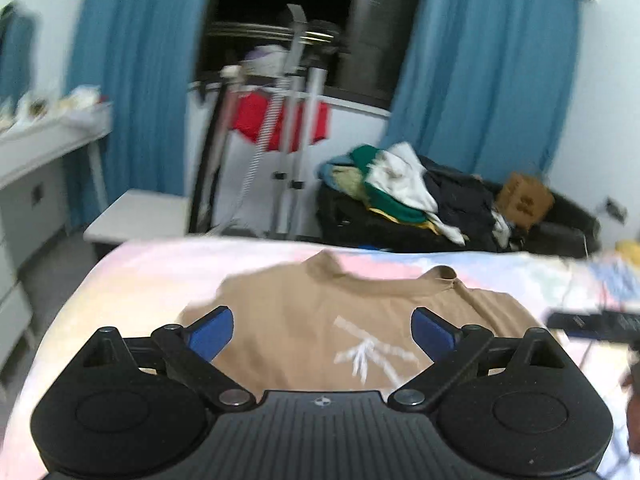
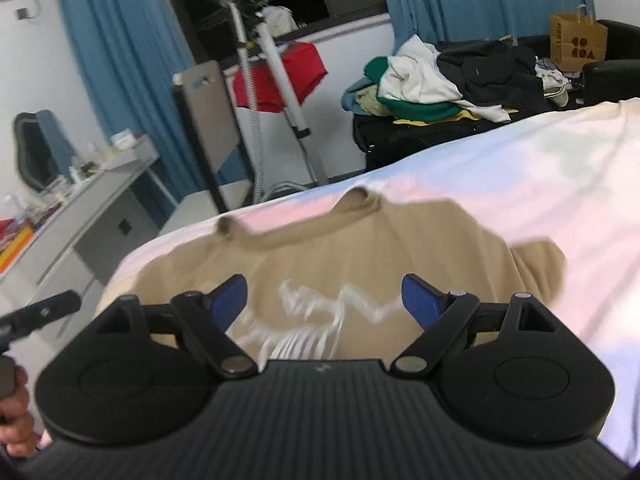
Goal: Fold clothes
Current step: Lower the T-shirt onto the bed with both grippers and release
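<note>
A tan T-shirt (image 1: 304, 320) with a white print lies on the pastel bed cover (image 1: 152, 272), collar toward the far edge. It also shows in the right wrist view (image 2: 360, 248). My left gripper (image 1: 322, 330) is open and empty, held above the shirt's near part. My right gripper (image 2: 324, 300) is open and empty, held above the shirt's printed chest. The other gripper's tip (image 2: 40, 314) shows at the left edge of the right wrist view.
A pile of clothes (image 1: 404, 188) lies on a black sofa beyond the bed, beside a brown paper bag (image 1: 524, 200). A drying rack with a red garment (image 1: 280, 124) stands by the window. A white desk (image 1: 44, 144) is at the left.
</note>
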Tool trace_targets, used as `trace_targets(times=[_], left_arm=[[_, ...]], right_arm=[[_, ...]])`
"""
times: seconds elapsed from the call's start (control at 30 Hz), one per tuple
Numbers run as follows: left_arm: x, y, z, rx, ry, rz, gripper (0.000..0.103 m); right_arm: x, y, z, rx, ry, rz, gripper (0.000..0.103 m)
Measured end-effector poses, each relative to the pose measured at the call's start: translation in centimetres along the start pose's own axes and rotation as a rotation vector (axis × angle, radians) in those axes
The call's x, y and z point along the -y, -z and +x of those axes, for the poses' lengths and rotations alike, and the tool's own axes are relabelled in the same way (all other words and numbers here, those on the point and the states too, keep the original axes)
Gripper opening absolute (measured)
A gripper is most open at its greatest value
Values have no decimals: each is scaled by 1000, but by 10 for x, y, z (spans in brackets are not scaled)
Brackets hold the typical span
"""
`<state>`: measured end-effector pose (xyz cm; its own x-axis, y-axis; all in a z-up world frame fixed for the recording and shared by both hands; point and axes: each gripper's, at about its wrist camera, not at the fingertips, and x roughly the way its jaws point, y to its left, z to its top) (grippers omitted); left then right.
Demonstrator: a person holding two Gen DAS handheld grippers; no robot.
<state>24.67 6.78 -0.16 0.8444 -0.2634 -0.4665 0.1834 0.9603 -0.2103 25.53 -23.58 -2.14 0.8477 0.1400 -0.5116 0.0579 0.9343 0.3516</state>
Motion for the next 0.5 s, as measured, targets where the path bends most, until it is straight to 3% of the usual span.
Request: trace_targets(times=[0.13, 0.27, 0.5], left_arm=[[-37, 33, -58, 13, 0, -228, 95], [-63, 55, -92, 7, -29, -347, 93], [-106, 73, -84, -12, -106, -538, 88]], right_arm=[[-8, 38, -66, 41, -41, 57, 85], [-5, 71, -110, 44, -46, 105, 77], [19, 93, -111, 44, -16, 178, 68]])
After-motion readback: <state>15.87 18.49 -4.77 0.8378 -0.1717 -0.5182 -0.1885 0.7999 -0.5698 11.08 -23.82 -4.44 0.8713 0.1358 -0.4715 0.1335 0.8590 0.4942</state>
